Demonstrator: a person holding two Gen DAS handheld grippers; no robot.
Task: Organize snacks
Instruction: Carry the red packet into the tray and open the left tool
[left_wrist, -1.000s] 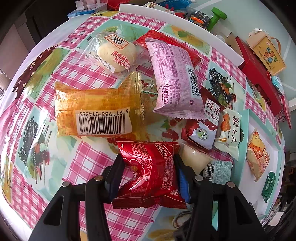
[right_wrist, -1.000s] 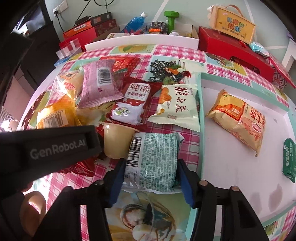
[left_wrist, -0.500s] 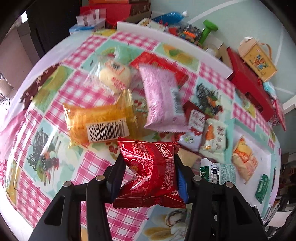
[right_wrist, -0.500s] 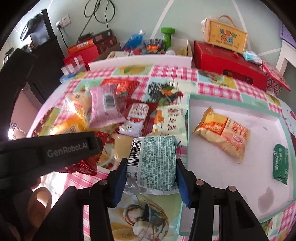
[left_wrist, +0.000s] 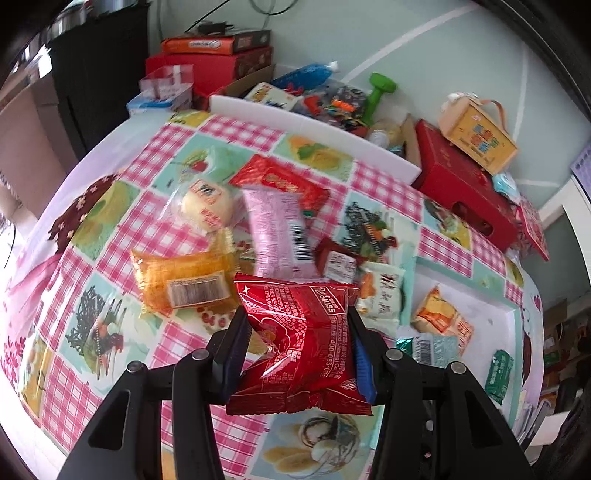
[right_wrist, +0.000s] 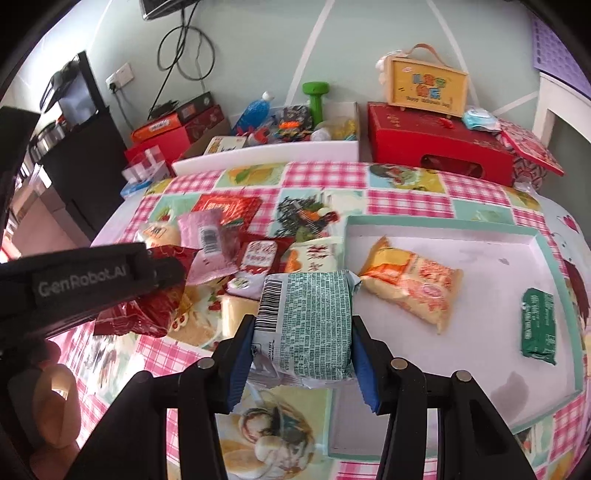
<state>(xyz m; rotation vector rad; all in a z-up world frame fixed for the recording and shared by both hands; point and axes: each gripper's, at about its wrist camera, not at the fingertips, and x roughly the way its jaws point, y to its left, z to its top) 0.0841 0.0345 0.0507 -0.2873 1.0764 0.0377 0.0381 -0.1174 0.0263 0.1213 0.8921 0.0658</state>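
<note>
My left gripper (left_wrist: 297, 332) is shut on a red snack packet (left_wrist: 295, 343) and holds it above the table. My right gripper (right_wrist: 303, 336) is shut on a green-and-white snack packet (right_wrist: 304, 325), lifted near the left edge of the white tray (right_wrist: 480, 236). The tray holds an orange packet (right_wrist: 410, 284) and a small green packet (right_wrist: 537, 325). On the checked cloth lie a pink packet (left_wrist: 277, 232), an orange packet (left_wrist: 184, 277), a bun in clear wrap (left_wrist: 207, 206), a flat red packet (left_wrist: 280, 181) and a pale green packet (left_wrist: 382, 299).
Behind the table stand a red box (right_wrist: 439, 144), a yellow carry box (right_wrist: 424, 85), a white bin (right_wrist: 266, 155) with a green dumbbell (right_wrist: 316, 98) and a blue bottle, and stacked red boxes (left_wrist: 214, 62). The left gripper's body (right_wrist: 85, 280) crosses the right wrist view at left.
Both grippers have risen well above the table with their packets; the snacks and tray look smaller and farther. Both grips are unchanged.
</note>
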